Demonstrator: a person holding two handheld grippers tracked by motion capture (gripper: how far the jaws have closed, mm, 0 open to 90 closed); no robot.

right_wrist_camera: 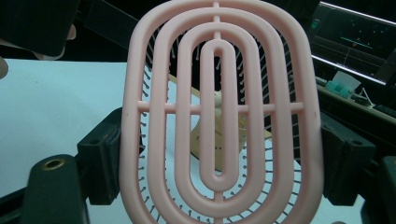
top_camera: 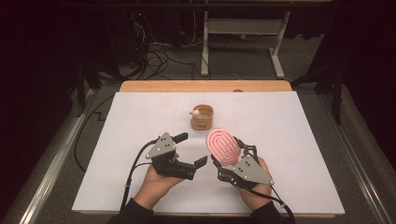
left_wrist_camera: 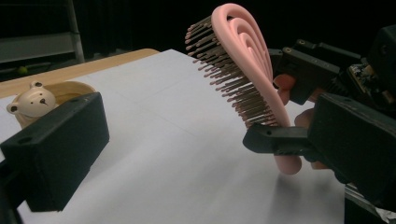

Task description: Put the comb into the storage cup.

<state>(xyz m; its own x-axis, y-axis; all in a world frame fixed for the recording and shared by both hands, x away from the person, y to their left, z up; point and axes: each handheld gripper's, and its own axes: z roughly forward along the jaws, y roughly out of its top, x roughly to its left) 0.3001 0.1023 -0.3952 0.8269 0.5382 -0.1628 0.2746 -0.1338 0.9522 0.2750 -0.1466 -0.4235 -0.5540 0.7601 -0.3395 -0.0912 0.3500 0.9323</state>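
Observation:
My right gripper (top_camera: 229, 156) is shut on a pink oval hairbrush (top_camera: 223, 143), with its jaws against the two long sides of the brush head (right_wrist_camera: 219, 116). The brush stands tilted above the white sheet, bristles (left_wrist_camera: 233, 79) turned toward my left gripper. My left gripper (top_camera: 194, 148) sits just left of the brush, open, with nothing between its black jaws. Beyond both grippers stands a small wooden cup (top_camera: 201, 116) with a bear figure (left_wrist_camera: 32, 100) on its rim. Part of the cup (right_wrist_camera: 201, 135) shows through the brush's slots.
A white sheet (top_camera: 140, 121) covers the table, and a wooden edge (top_camera: 205, 86) runs along the far side. On the floor behind are cables (top_camera: 154, 58) and a white table frame (top_camera: 243, 28). A dark screen (right_wrist_camera: 355, 42) sits beyond the table's right.

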